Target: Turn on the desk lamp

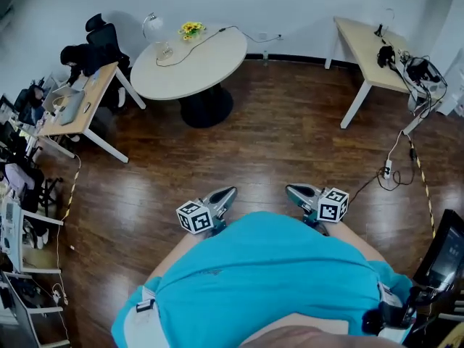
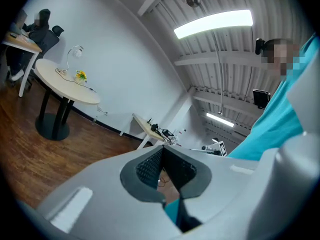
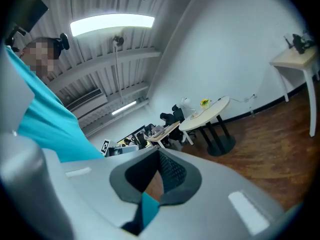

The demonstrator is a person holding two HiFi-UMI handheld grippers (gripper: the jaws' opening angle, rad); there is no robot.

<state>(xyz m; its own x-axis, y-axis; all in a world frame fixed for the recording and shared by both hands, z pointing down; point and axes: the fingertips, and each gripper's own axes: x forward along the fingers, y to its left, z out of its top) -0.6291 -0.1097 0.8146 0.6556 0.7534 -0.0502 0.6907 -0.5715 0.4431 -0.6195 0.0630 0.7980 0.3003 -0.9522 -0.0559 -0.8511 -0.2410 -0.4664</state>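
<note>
**Lamp's way across the room from the grippers**

The desk lamp, a thin white arched thing, sits on the left edge of the round table at top centre, near some yellow flowers. It looks unlit, but it's too small to be sure. Wood floor lies between it and the grippers. The left gripper and right gripper are down by the person's teal shirt, both with fingers pressed together on nothing.

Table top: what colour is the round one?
The table is cream; the head view shows it best.
</note>
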